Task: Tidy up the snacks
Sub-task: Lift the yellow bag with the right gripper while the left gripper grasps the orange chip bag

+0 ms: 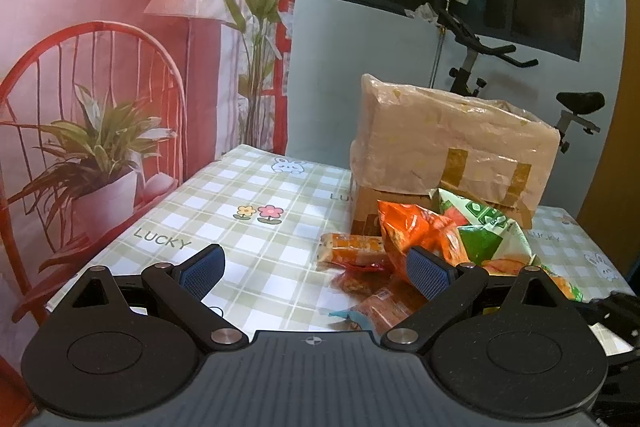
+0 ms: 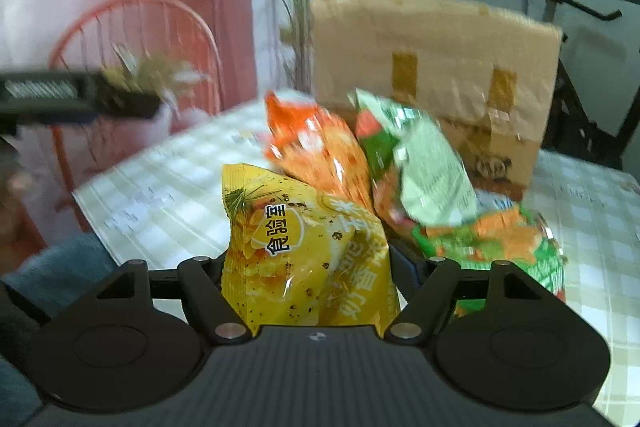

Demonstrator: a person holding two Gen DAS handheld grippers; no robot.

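A yellow snack bag (image 2: 304, 251) stands upright between the fingers of my right gripper (image 2: 308, 267), which is shut on it; the bag hides the pads. Behind it an orange bag (image 2: 320, 147) and a green bag (image 2: 420, 167) lean together, with another green and orange bag (image 2: 500, 239) lying to the right. My left gripper (image 1: 316, 271) hangs open over the checked tablecloth (image 1: 240, 195), nothing between its blue pads (image 1: 204, 267). Ahead of it lie small orange packs (image 1: 352, 251), the orange bag (image 1: 416, 231) and the green bag (image 1: 488, 235).
A plastic-wrapped cardboard box (image 1: 452, 143) stands at the back of the table behind the snacks. A printed backdrop with a red chair (image 1: 100, 87) hangs on the left. An exercise bike (image 1: 480, 67) stands beyond the table. A person's jeans-clad leg (image 2: 52, 275) shows at the near left.
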